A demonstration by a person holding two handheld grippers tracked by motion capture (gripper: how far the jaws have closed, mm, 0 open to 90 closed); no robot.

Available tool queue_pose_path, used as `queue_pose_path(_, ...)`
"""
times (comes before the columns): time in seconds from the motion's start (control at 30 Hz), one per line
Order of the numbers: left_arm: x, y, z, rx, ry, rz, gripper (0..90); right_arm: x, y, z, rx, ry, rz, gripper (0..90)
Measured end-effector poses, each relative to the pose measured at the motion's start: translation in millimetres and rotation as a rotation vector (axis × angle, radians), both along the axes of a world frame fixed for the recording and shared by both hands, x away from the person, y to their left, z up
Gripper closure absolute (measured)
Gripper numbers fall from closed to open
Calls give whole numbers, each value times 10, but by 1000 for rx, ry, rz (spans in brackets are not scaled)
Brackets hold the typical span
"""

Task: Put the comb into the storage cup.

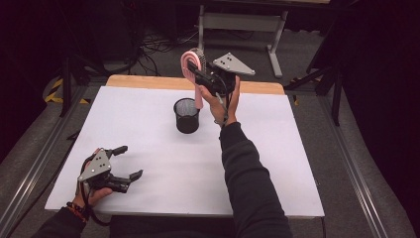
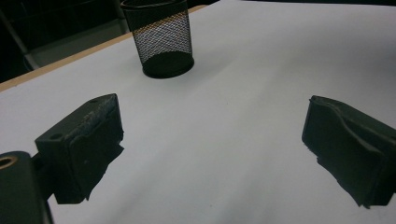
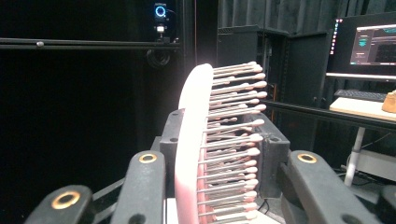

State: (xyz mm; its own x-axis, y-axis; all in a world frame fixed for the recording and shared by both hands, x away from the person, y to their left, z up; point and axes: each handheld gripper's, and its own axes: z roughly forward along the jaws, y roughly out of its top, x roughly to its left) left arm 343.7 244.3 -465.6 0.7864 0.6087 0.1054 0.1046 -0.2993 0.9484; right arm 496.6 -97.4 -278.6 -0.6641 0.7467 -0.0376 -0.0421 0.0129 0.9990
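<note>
Table: white sheet [image 1: 148,129], black mesh cup [image 1: 187,115] standing upright.
Right gripper [image 1: 198,74]: jaws clamped on pink hairbrush [image 1: 190,64], raised above the cup.
Left gripper [image 1: 130,162]: jaws wide apart, nothing between them.

**Arm and tool pose**

Your right tool [image 1: 198,74] is raised high at the far side, forearm stretched forward, jaws clamped and tilted upward. Your left tool [image 1: 126,161] rests low at the near-left corner, jaws spread wide, nothing between them.

Black wire-mesh metal cup [image 1: 187,115]
</note>
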Motion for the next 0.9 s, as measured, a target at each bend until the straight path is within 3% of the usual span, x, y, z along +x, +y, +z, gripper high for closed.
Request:
queue_pose_path(0.7, -1, 17, 3, -13, 1, -13, 53, 128, 170, -99, -9, 22, 13, 631)
queue_pose_path(0.9, 3, 30, 4, -16, 8, -19, 53, 164, 217, -170, -11, 48, 19, 631)
